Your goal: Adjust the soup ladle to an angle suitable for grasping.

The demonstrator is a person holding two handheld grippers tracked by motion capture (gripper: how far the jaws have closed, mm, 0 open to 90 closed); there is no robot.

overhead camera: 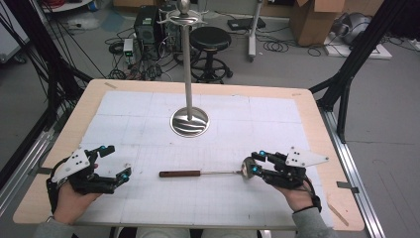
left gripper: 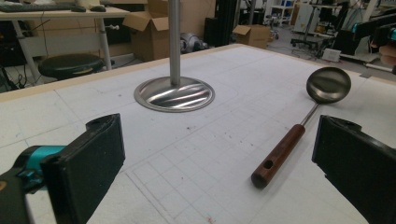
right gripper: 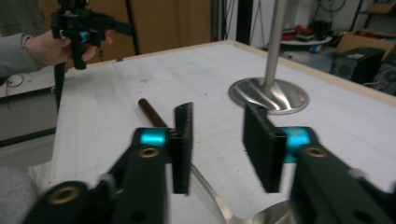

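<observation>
Right tool (overhead camera: 249, 166), jaws narrowed around but not visibly pressing the ladle (overhead camera: 208, 173), sits at its bowl end on the desk (overhead camera: 307, 106) below the steel stand (overhead camera: 189, 121), while left tool (overhead camera: 119, 163) hovers wide open.

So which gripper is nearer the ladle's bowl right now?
Right. The right gripper has its fingers either side of the ladle at the bowl end. The left gripper sits open beyond the wooden handle end, apart from it.
</observation>
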